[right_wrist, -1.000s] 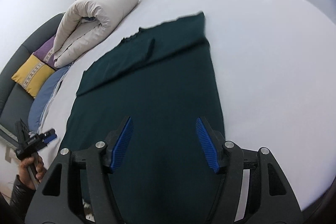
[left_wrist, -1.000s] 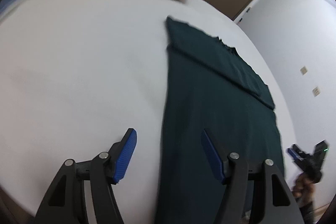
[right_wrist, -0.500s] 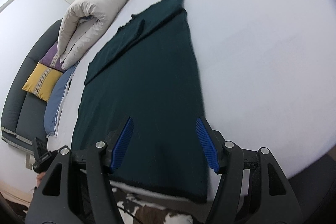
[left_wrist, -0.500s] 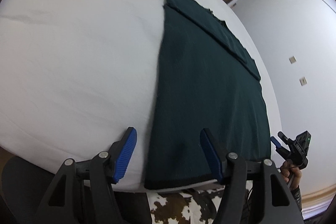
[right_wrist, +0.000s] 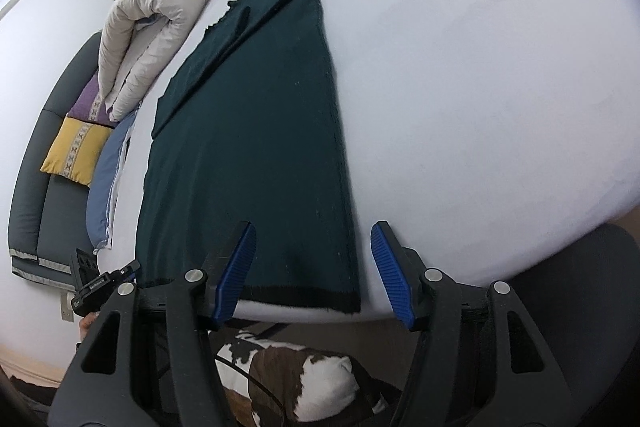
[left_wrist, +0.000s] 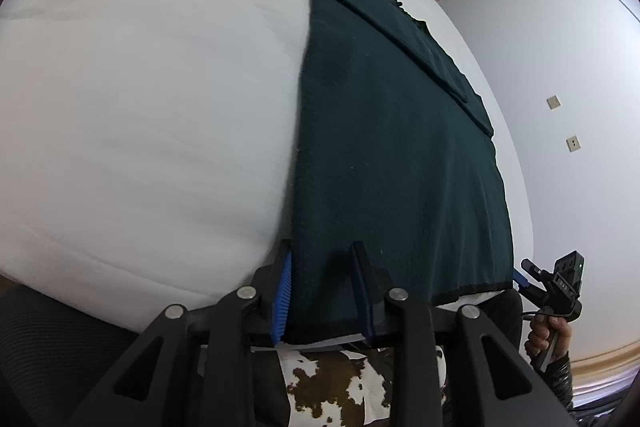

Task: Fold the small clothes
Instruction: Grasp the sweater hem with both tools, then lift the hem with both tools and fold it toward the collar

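Observation:
A dark green garment (left_wrist: 392, 155) lies flat on the white bed (left_wrist: 152, 107), its top part folded over at the far end. My left gripper (left_wrist: 322, 267) is at the garment's near left corner. The cloth lies between its jaws, which are closing; one pad is just outside the cloth's left edge and the other rests on the cloth. My right gripper (right_wrist: 312, 273) stands open over the near right corner (right_wrist: 352, 303), and its jaws are narrowing slightly without touching the cloth. Each view shows the other gripper, the right gripper (left_wrist: 552, 283) and the left gripper (right_wrist: 100, 283), hand-held at the bed's edge.
A rolled cream duvet (right_wrist: 160, 15), a blue pillow (right_wrist: 108, 183) and yellow (right_wrist: 76, 151) and purple cushions lie at the bed's far left by a dark sofa. A cowhide rug (right_wrist: 304, 379) is on the floor below the near edge. A dark chair (right_wrist: 580, 275) stands at the lower right.
Both grippers drew back to the bed's near edge, bringing the hem and rug into view. The left jaws narrowed around the garment's corner. The right jaws stayed wide.

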`<state>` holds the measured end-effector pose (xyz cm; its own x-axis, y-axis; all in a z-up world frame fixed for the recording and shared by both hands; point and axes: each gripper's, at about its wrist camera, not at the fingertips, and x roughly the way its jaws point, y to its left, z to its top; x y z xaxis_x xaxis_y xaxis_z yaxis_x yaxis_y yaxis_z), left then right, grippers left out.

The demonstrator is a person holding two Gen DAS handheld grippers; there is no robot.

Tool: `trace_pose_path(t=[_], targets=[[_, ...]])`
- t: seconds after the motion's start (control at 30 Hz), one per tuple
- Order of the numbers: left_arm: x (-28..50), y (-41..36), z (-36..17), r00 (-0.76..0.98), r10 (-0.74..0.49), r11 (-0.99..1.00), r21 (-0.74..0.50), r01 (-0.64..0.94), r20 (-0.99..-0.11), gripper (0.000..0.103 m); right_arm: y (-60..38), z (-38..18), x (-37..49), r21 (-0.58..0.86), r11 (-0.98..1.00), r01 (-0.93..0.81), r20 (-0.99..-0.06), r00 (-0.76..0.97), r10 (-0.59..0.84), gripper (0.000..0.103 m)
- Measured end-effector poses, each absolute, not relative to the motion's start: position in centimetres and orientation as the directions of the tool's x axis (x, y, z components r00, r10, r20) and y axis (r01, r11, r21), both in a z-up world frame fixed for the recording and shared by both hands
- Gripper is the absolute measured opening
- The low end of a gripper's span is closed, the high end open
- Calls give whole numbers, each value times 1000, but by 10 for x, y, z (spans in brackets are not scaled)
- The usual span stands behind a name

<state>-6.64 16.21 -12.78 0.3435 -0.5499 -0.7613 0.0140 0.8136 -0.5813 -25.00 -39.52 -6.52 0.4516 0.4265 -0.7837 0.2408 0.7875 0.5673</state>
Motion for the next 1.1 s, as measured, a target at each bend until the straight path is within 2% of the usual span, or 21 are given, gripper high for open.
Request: trace_pose_path(t=[0.23, 0.4, 0.47, 0.5, 0.57, 0.63, 0.87, 1.1], targets=[[-69, 161, -127, 340, -551, 815, -580, 22, -762, 28, -393, -75, -246, 589, 765, 260, -782, 422, 458, 57], [-70, 158, -127, 333, -547, 819, -574, 21, -768, 20, -393, -78, -248, 605, 750, 266, -773, 420, 475, 54], [-70, 157, -128, 324, -547, 821, -571, 25, -772, 12, -396, -80, -248, 614, 739, 277, -768, 423, 480, 46], [-71, 155, -128, 322, -547, 821, -570, 28, -773, 11, -398, -81, -247, 617, 735, 281, -767, 423, 482, 41], [-72, 152, -126, 321, -542, 826, -562, 38, -776, 8, -400, -85, -248, 613, 733, 294, -774, 410, 483, 15], [-73, 151, -124, 324, -542, 828, -559, 47, -775, 7, -399, -86, -249, 613, 736, 288, -774, 405, 486, 9], [-76, 161, -104, 372, -620, 756, -653, 46, -691, 7, -401, -56, -240, 686, 691, 227, -695, 483, 532, 7], [-74, 176, -73, 463, -709, 618, -785, 45, -532, 7, -402, -8, -209, 767, 626, 140, -577, 575, 579, 7]])
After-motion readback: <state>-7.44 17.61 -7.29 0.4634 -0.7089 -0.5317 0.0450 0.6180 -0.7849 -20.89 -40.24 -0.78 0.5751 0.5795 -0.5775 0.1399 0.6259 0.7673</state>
